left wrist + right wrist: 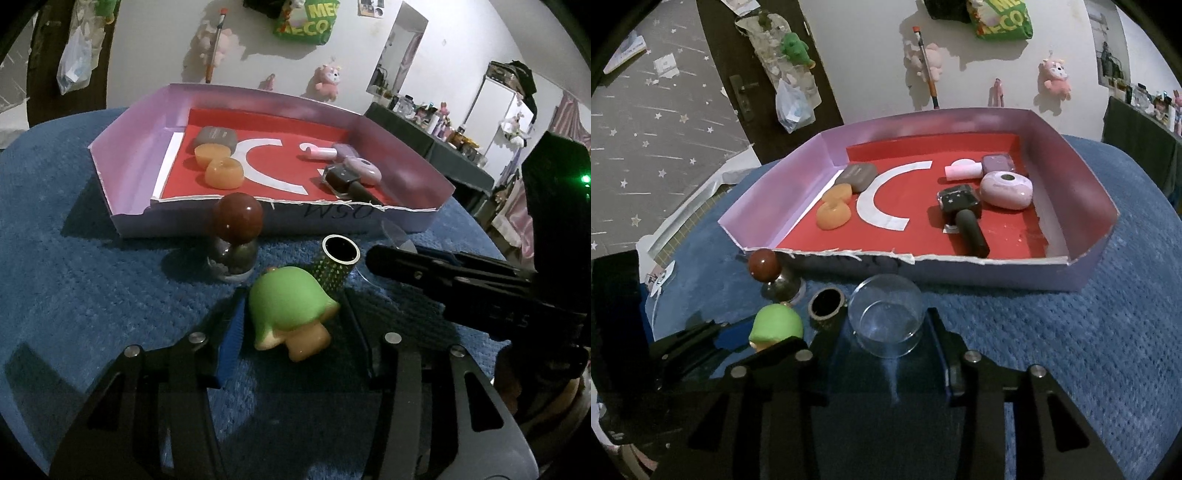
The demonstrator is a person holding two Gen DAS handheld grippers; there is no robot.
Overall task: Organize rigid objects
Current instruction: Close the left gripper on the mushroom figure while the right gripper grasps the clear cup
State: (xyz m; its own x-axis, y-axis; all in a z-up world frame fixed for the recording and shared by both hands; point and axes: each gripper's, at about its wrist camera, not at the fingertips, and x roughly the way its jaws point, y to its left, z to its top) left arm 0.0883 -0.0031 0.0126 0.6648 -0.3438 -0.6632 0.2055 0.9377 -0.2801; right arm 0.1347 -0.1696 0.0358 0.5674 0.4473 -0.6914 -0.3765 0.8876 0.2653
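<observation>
Where the left claw stands: the left claw [291, 303] is low over the blue-cloth counter [92, 295], tilted downward, its fingers on either side of a green-capped mushroom toy of smooth plastic [286, 308].
Left claw state: narrowed close to the toy's cap on both sides; whether the pads actually press on it cannot be told.
Mushroom toy: lying tilted on the cloth, its cream stem towards the camera.
Right claw: the right claw [887, 322] also points downward, with a clear round glass dish [886, 314] between its fingers.
Right claw state: fingers flush against the dish's sides; a firm grasp cannot be confirmed.
Glass dish: upright on the cloth, just in front of the tray's torn near wall.
Between the two claws: a dark studded tube with a silver rim [334, 266], upright, just behind the mushroom toy.
Beside the tube: a small glass bottle with a red-brown ball stopper [236, 236], upright, near the tray wall.
Tray: a shallow lilac cardboard tray [129, 147] on the counter, its floor lined with a red sheet bearing a white crescent [258, 166].
Tray, left part: two orange translucent cups [223, 171] touching, with a grey rounded case [216, 137] behind them.
Tray, right part: a pink tube [321, 151], a purple block [345, 149], a lilac rounded case [360, 170] and a dark bottle with a black cap [343, 181] lying on its side, all clustered together.
</observation>
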